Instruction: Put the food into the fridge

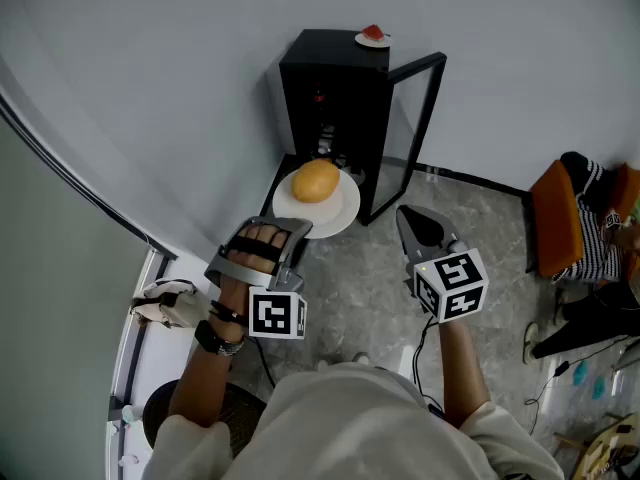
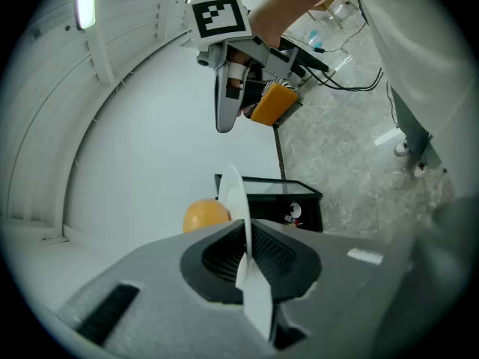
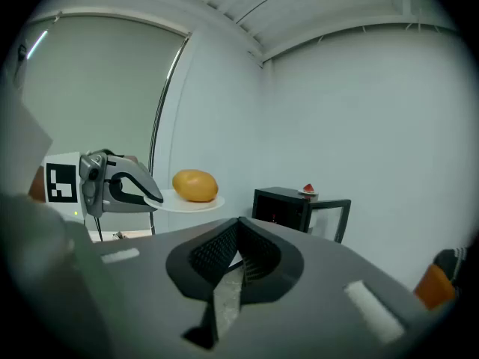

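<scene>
A round yellow-orange food (image 1: 316, 181) lies on a white plate (image 1: 343, 213). My left gripper (image 1: 291, 230) is shut on the plate's near rim and holds it level in the air. In the left gripper view the plate (image 2: 238, 223) runs edge-on between the jaws, with the food (image 2: 204, 215) behind it. The small black fridge (image 1: 335, 88) stands on the floor by the wall just beyond the plate, its glass door (image 1: 415, 133) swung open to the right. My right gripper (image 1: 421, 230) hangs shut and empty to the plate's right. It faces the plate (image 3: 187, 201), the food (image 3: 194, 185) and the fridge (image 3: 288, 204).
A small plate with a red food piece (image 1: 373, 35) sits on top of the fridge. An orange seat with striped cloth (image 1: 565, 218) stands at the right. Cables (image 1: 560, 368) trail over the stone floor. A window sill with a white object (image 1: 165, 303) runs along the left.
</scene>
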Available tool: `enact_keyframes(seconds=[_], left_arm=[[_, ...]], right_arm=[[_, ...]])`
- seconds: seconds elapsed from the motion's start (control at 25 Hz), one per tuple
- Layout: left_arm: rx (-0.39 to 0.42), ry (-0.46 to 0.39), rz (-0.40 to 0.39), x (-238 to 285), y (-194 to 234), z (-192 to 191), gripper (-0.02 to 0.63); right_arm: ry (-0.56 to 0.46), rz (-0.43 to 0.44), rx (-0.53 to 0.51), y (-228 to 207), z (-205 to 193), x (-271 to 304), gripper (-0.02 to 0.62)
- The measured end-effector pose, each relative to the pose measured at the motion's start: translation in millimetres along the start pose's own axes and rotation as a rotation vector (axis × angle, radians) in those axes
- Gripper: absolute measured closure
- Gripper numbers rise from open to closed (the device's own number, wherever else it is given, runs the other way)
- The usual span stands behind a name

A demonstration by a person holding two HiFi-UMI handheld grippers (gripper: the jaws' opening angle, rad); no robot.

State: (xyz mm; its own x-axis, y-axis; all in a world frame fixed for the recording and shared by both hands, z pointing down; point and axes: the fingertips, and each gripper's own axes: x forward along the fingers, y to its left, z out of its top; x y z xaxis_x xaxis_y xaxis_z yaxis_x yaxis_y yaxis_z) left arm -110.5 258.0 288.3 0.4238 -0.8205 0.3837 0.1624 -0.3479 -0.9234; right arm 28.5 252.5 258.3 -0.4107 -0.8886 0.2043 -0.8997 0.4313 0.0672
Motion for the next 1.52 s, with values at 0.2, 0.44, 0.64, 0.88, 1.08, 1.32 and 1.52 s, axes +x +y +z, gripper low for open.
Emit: enact_keyframes(seconds=[0.2, 0.44, 0.64, 0.88, 1.08, 1.32, 1.52], left_arm=[[0.003, 0.000, 0.005, 2, 3, 1, 0.586], [0.009, -0.012, 0.006, 3, 5, -3, 0.586], [0.022, -0.032, 0.009, 2, 6, -14, 0.586], [0.034, -0.060, -0.001, 2, 1, -20, 0.586], [0.046, -0.074, -0.018, 3, -9, -33, 0.586], [0.061, -0.075, -0.019, 29, -2, -48, 0.586], [0.056, -0.054, -0.016, 77, 20, -57, 0.586]], right_arm=[[-0.033, 0.012, 0.017, -2, 4, -2, 0.589], [-0.062, -0.044, 0.002, -1, 11, 1, 0.589], [-0.055, -0.046, -0.030, 15, 14, 6, 0.589], [-0.051, -0.070, 0.005, 20, 10, 7, 0.589], [-0.078, -0.062, 0.045, 30, 11, 14, 0.591], [-0.115, -0.058, 0.049, 17, 16, 42, 0.591], [-0.118, -0.035, 0.044, -22, 21, 84, 0.591]])
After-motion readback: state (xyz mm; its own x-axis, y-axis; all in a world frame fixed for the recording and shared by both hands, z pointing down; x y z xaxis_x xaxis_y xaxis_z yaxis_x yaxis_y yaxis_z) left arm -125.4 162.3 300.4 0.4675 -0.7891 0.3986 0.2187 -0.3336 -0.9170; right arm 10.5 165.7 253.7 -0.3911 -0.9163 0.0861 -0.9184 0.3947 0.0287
